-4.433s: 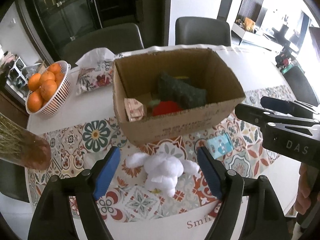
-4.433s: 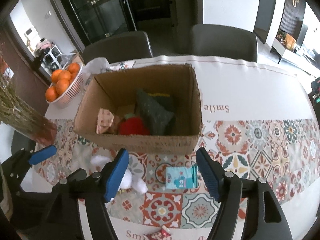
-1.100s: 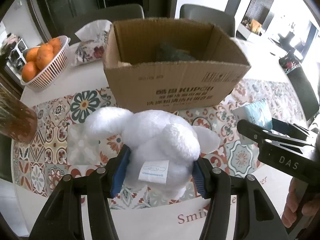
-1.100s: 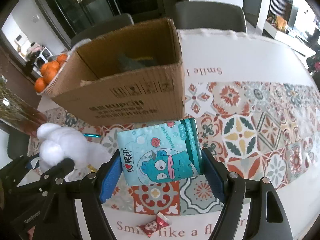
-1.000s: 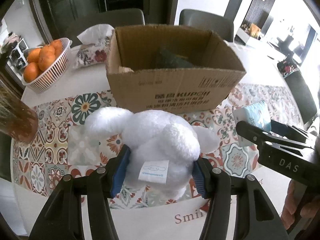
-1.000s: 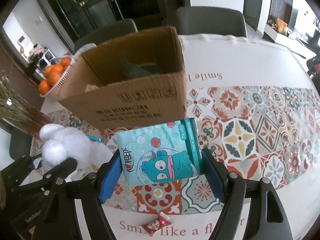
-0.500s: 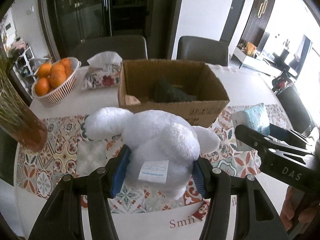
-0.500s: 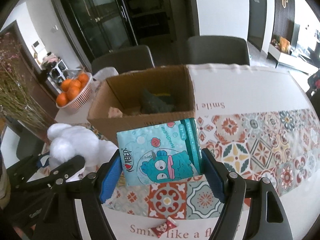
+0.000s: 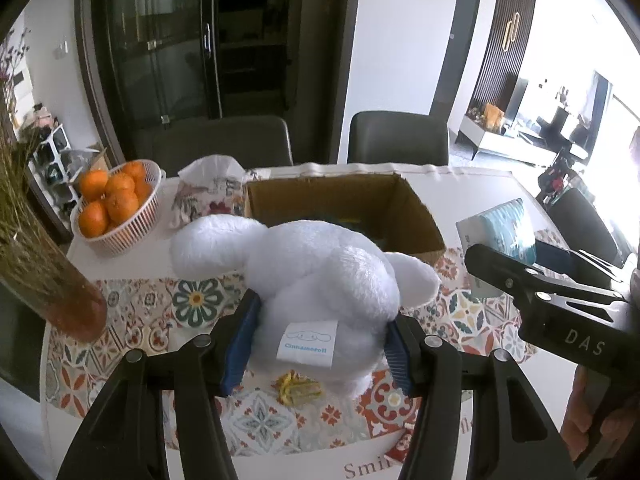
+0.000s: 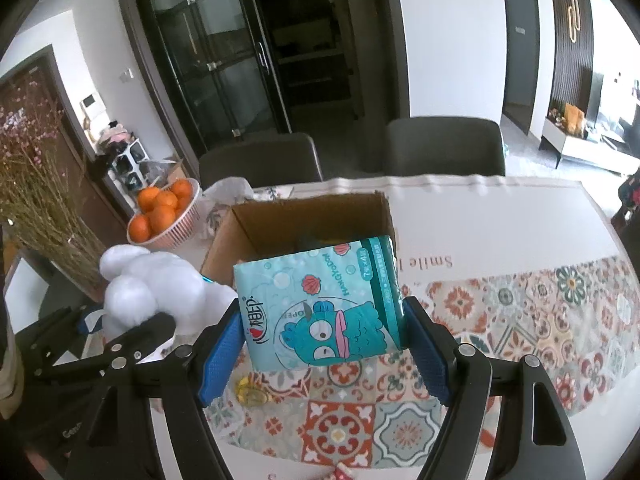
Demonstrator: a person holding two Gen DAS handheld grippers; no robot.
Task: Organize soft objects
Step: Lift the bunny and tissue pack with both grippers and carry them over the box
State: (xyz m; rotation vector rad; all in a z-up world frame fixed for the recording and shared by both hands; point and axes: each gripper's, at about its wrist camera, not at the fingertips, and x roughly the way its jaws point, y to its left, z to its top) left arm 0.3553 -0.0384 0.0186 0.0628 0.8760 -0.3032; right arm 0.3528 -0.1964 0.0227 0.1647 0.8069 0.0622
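Holding both items clear of the surface (image 10: 500, 240), you have each grasp done: left tongs (image 9: 316, 344) clamp the white plush toy (image 9: 312, 280), right tongs (image 10: 324, 344) clamp the teal tissue pack (image 10: 320, 304). Neither is in the cardboard box (image 10: 312, 216) yet; both drops are left.

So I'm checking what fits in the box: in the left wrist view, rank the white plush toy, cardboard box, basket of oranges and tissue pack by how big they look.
1. white plush toy, though nearness to the camera inflates it
2. cardboard box
3. basket of oranges
4. tissue pack, partly hidden

light: bright daylight from right (window glare blown out) | edges: fisheye-bent, dark corners | focus: mostly sharp
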